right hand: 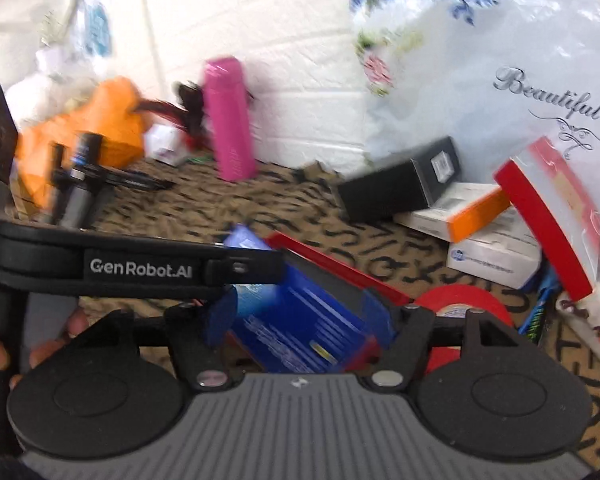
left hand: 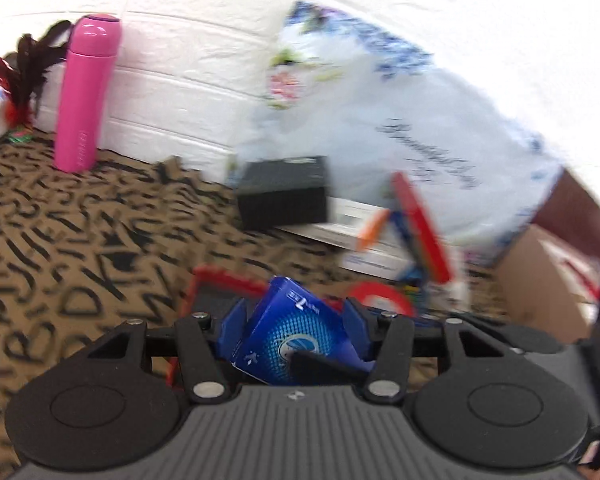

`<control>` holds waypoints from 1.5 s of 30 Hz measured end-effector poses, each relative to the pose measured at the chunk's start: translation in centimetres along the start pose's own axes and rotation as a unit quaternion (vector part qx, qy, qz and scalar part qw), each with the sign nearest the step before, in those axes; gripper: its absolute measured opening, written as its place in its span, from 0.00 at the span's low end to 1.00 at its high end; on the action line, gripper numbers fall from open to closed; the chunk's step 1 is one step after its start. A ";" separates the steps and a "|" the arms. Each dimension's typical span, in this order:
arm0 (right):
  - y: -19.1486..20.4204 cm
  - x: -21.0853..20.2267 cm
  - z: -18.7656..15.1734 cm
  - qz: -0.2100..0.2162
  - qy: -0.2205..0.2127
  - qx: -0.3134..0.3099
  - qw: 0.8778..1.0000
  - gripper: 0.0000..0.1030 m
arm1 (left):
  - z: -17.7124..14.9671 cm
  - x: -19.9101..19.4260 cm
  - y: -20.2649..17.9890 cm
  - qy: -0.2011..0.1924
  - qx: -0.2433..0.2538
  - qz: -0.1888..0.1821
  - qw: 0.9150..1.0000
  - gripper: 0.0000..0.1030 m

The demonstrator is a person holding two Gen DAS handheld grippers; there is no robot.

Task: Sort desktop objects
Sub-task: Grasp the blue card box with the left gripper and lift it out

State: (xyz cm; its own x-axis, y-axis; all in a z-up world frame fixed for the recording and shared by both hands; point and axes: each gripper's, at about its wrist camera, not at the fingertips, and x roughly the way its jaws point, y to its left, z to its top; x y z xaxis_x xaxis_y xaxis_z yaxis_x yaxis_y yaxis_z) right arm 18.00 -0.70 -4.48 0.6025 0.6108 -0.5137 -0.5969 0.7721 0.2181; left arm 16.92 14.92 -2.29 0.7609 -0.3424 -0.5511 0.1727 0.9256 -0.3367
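A blue box [left hand: 292, 328] with a round logo hangs tilted above the table, between the blue fingers [left hand: 236, 320] of my left gripper [left hand: 296, 316], which is shut on it. In the right wrist view the same blue box [right hand: 300, 332] fills the gap between the pads of my right gripper [right hand: 300, 312], which also looks shut on it. The left gripper's black body [right hand: 140, 268] crosses that view from the left, its tip at the box's upper end. The picture is blurred.
Under the box lies a red-rimmed tray [right hand: 340, 270] beside a red tape roll [right hand: 464, 300]. Against the wall stand a pink bottle [left hand: 86, 96], a black box [right hand: 396, 184] and a white plastic bag [right hand: 500, 60]. White and orange boxes [right hand: 480, 208] are stacked right. An orange bag [right hand: 100, 120] sits left.
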 end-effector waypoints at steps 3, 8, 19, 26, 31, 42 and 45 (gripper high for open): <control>1.9 -2.0 -0.6 -0.001 0.001 -0.038 0.999 0.64 | -1.8 -1.6 -2.1 0.013 0.026 -0.009 1.000 0.53; 3.1 -5.9 -4.1 0.016 0.032 -0.042 0.998 0.62 | -6.2 -3.8 -3.8 0.048 0.006 -0.035 0.998 0.53; 3.2 -15.9 -12.1 -0.024 0.043 -0.037 0.998 0.63 | -13.6 -6.7 -8.3 0.100 -0.024 -0.071 0.992 0.73; 1.9 -20.3 -15.5 -0.052 0.041 -0.014 0.998 0.71 | -15.9 -8.7 -9.2 0.108 -0.017 -0.050 0.993 0.78; 0.5 -23.0 -17.4 -0.079 0.031 0.026 0.996 0.74 | -15.6 -7.0 -10.7 0.116 0.018 -0.046 0.992 0.78; 1.5 -22.5 -19.2 -0.116 0.055 0.004 0.992 0.62 | -15.8 -5.0 -12.5 0.150 0.045 -0.071 0.985 0.63; 0.4 -23.0 -19.1 -0.128 0.049 0.023 0.990 0.59 | -16.5 -5.3 -13.3 0.161 0.061 -0.098 0.980 0.59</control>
State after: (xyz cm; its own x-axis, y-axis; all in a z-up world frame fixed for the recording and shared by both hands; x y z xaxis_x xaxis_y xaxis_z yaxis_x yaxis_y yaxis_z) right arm -6.27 -17.77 -8.44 0.6752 0.3755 -0.6349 -0.4047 0.9082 0.1068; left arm 0.27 1.80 -7.48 0.4719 -0.5303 -0.7043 0.3836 0.8428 -0.3776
